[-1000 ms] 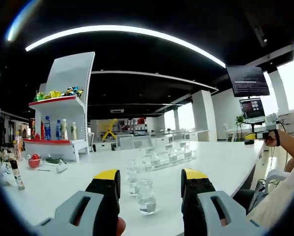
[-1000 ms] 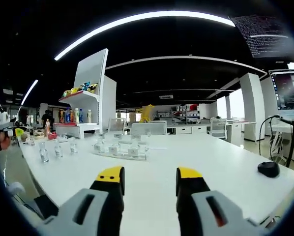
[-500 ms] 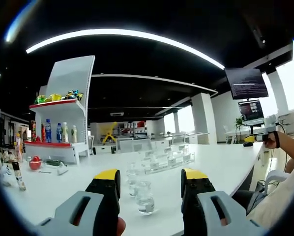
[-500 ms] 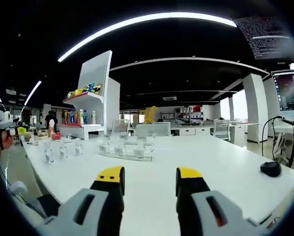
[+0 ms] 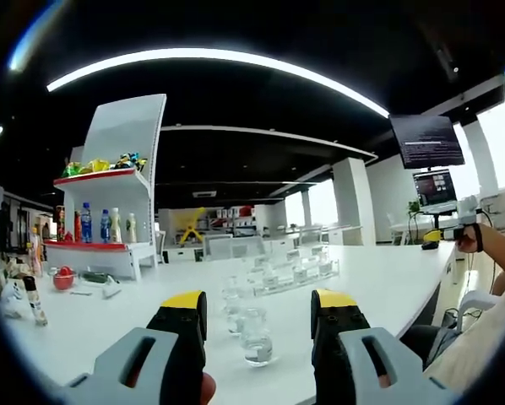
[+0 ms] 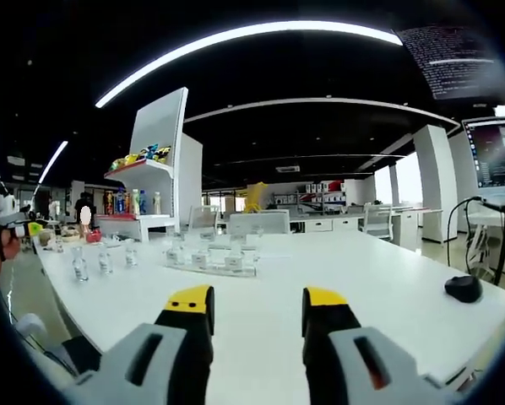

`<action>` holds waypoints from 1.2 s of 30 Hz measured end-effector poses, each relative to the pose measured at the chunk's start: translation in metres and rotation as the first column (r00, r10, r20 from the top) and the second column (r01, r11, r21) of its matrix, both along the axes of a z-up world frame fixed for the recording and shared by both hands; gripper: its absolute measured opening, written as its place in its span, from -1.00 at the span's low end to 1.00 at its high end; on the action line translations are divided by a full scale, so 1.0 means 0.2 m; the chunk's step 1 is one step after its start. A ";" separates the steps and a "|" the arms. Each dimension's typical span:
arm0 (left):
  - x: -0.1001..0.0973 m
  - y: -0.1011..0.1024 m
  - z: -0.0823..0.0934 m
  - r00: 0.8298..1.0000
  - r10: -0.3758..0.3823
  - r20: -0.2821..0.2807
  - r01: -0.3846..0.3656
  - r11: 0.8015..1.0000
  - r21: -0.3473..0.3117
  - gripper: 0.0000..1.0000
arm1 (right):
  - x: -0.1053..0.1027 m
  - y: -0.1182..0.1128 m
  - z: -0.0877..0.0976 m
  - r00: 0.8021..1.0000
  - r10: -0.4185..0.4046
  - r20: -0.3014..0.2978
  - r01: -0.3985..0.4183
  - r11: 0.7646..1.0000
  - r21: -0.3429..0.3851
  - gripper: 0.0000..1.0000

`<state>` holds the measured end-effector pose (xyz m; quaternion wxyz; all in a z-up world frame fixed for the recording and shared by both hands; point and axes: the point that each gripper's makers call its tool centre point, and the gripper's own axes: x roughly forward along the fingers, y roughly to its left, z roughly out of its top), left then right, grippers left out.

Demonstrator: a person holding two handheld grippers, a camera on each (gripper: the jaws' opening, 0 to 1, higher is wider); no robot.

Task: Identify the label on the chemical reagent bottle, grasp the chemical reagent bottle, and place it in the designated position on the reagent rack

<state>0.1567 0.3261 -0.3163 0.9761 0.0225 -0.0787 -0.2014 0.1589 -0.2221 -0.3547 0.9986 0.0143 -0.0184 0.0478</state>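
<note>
Left claw (image 5: 257, 314) agape, glass bottle (image 5: 256, 336) between jaws — untouched

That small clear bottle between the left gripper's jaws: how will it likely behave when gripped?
The clear bottle looks like glass, so probably rigid, smooth and somewhat slippery. It stands upright, narrow for its height, so a sideways nudge from the left gripper could tip it.

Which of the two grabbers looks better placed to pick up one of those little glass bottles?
Probably the left hand-held gripper: a small clear bottle stands on the white table right between its open jaws. The right hand-held gripper, also open, faces bare tabletop, with the bottles far off.
</note>
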 end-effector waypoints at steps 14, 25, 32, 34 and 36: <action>0.05 -0.03 -0.06 1.000 -0.008 -0.027 0.008 1.000 0.015 -0.01 | 0.02 0.01 -0.01 1.000 -0.001 -0.014 0.001 1.000 -0.008 -0.17; 0.07 -0.02 -0.11 0.999 -0.001 -0.052 0.002 1.000 0.021 -0.01 | 0.04 0.04 -0.03 1.000 0.015 -0.019 -0.015 1.000 -0.014 -0.17; 0.07 -0.02 -0.12 0.998 -0.005 -0.056 0.006 1.000 0.017 -0.01 | 0.03 0.04 -0.03 1.000 0.018 -0.018 -0.019 1.000 -0.023 -0.17; 0.07 -0.02 -0.12 0.998 -0.006 -0.056 0.007 1.000 0.019 -0.01 | 0.02 0.05 -0.03 0.999 0.033 -0.017 -0.034 0.999 -0.036 -0.17; 0.07 -0.02 -0.12 0.998 -0.007 -0.056 0.008 1.000 0.019 -0.01 | 0.02 0.05 -0.03 0.998 0.054 -0.016 -0.054 0.998 -0.025 -0.17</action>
